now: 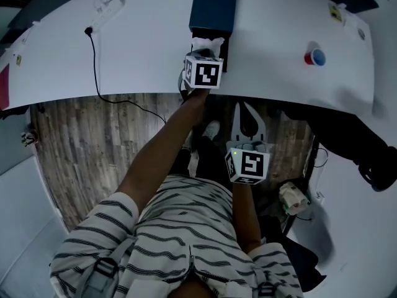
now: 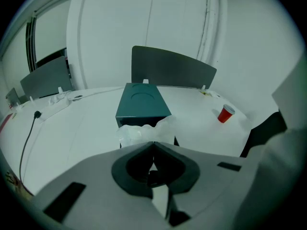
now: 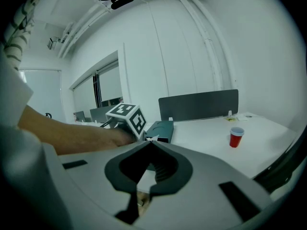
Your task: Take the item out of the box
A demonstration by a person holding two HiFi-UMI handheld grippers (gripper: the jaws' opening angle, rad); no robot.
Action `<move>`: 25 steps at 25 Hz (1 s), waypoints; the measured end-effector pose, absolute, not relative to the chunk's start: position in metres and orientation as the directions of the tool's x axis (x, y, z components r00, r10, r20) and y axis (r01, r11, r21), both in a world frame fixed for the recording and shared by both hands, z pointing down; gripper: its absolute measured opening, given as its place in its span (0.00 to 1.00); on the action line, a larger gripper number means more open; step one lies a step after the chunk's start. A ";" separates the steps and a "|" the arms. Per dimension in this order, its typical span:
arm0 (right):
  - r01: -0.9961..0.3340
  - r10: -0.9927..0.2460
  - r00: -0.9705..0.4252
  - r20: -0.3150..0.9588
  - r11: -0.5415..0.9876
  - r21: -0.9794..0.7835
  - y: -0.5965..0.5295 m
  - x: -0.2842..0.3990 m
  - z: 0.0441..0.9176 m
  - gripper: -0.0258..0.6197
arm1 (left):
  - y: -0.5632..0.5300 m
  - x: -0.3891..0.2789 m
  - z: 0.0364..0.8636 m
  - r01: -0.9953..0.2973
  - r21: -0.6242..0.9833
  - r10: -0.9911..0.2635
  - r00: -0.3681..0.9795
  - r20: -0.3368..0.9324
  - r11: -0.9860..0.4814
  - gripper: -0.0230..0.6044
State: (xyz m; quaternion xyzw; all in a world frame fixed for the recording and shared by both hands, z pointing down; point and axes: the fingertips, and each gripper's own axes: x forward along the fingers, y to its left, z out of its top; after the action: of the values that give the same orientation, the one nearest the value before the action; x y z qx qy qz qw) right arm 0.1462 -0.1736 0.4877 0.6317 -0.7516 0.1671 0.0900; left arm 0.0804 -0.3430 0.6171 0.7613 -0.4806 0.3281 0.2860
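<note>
A dark teal box (image 1: 213,5) (image 2: 142,104) (image 3: 160,130) lies on the white table (image 1: 136,48), its open end towards me. A white crinkled plastic-wrapped item (image 1: 206,43) (image 2: 144,130) sticks out of that opening. My left gripper (image 1: 205,56) (image 2: 153,143) is right at the item, its jaws shut on the item's near edge. My right gripper (image 1: 244,106) (image 3: 150,141) hangs below the table's front edge over the floor, shut and holding nothing. In the right gripper view the left gripper's marker cube (image 3: 127,118) shows in front of the box.
A red cup (image 1: 314,57) (image 2: 225,113) (image 3: 235,138) stands on the table to the right. A black cable (image 1: 95,54) and a white power strip (image 1: 108,8) lie at the left. A grey divider panel (image 2: 172,68) rises behind the box. A dark chair (image 1: 347,135) is at the right.
</note>
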 end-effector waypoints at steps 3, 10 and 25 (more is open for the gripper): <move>-0.980 -0.923 -0.181 0.339 0.141 -0.139 -0.171 0.145 0.480 0.07 | -0.337 0.077 0.608 -0.920 0.133 -0.553 0.332 0.764 -0.368 0.08; -0.983 -0.932 -0.166 0.322 0.129 -0.133 -0.167 0.141 0.465 0.07 | -0.331 0.074 0.576 -0.909 0.135 -0.598 0.365 0.713 -0.394 0.08; -0.986 -0.948 -0.148 0.280 0.121 -0.114 -0.160 0.130 0.432 0.07 | -0.308 0.060 0.527 -0.890 0.132 -0.658 0.416 0.628 -0.436 0.08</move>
State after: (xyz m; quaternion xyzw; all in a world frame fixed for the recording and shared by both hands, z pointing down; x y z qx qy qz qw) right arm 0.1299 -0.1602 0.4322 0.6489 -0.7453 0.1364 0.0691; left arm 0.0596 -0.3080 0.5272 0.8092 -0.4783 0.2517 0.2305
